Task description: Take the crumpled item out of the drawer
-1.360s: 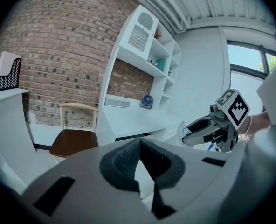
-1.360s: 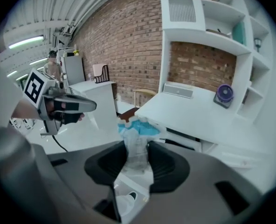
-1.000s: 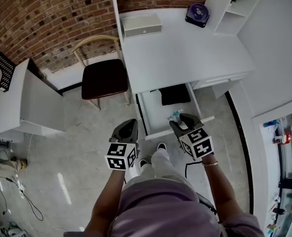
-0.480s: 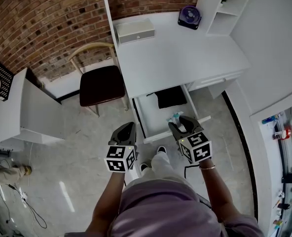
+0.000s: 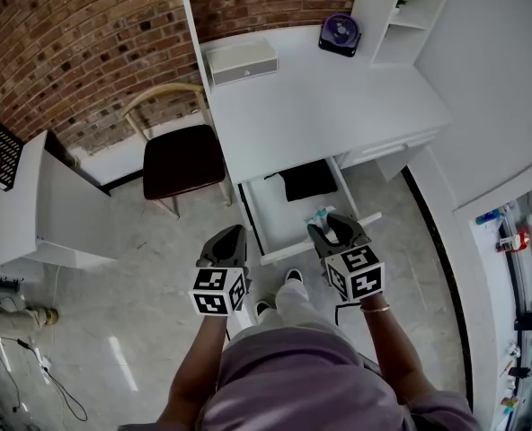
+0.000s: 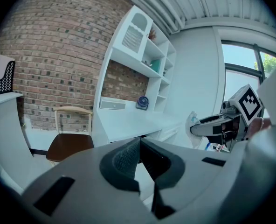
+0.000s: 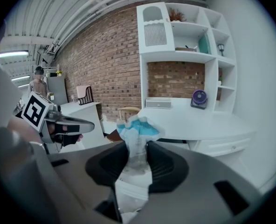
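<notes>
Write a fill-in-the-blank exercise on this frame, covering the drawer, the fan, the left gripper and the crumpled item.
1. The drawer under the desk is ___.
2. The fan on the desk is ___ in colour.
3. The left gripper holds ___.
4. The crumpled item is white and ___.
Missing words: open; purple; nothing; blue.

Lower part of crumpled white-and-blue plastic wrapper (image 7: 138,127) is hidden between the closing jaws of right gripper (image 7: 137,147), which pinch it. Black flat item (image 5: 307,180) in open white drawer (image 5: 279,224) runs under white desk top (image 5: 320,106); too small to identify. Coloured bits (image 5: 516,241) by head view's right edge are too tiny to tell.
</notes>
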`<state>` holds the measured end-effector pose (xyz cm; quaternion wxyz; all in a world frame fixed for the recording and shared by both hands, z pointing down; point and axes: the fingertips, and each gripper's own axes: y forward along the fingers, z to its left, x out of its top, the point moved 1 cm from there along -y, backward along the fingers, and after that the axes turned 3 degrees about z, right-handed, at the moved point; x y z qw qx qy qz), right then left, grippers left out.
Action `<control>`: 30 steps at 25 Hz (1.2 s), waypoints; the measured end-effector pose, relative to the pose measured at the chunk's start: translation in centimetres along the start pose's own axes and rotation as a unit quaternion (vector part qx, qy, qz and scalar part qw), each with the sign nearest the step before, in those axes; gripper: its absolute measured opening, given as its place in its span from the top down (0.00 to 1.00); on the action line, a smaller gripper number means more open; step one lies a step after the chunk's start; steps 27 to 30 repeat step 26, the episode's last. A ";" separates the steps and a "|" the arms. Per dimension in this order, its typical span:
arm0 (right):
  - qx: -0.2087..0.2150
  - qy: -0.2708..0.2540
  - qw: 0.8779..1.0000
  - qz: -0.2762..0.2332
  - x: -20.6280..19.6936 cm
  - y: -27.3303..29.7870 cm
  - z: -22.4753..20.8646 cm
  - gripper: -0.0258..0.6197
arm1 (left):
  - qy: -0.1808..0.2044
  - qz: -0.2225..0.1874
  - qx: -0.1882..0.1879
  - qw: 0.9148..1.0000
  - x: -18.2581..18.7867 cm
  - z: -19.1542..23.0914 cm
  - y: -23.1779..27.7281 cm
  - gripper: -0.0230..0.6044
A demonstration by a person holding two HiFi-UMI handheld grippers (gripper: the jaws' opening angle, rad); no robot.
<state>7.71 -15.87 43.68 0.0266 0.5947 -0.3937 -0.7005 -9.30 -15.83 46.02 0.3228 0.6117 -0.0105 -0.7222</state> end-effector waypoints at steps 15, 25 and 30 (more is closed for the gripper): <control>-0.012 0.008 1.000 -0.009 -0.3 -0.1 -0.5 0.77 | 0.000 0.004 0.000 1.000 -0.3 -0.4 0.0 0.96; -0.017 0.015 1.000 -0.010 -0.5 0.4 -1.5 0.77 | 0.002 0.006 0.002 1.000 0.0 -0.6 0.7 0.96; -0.018 0.016 1.000 -0.010 -0.5 0.4 -1.7 0.77 | 0.002 0.006 0.002 1.000 0.1 -0.7 0.9 0.96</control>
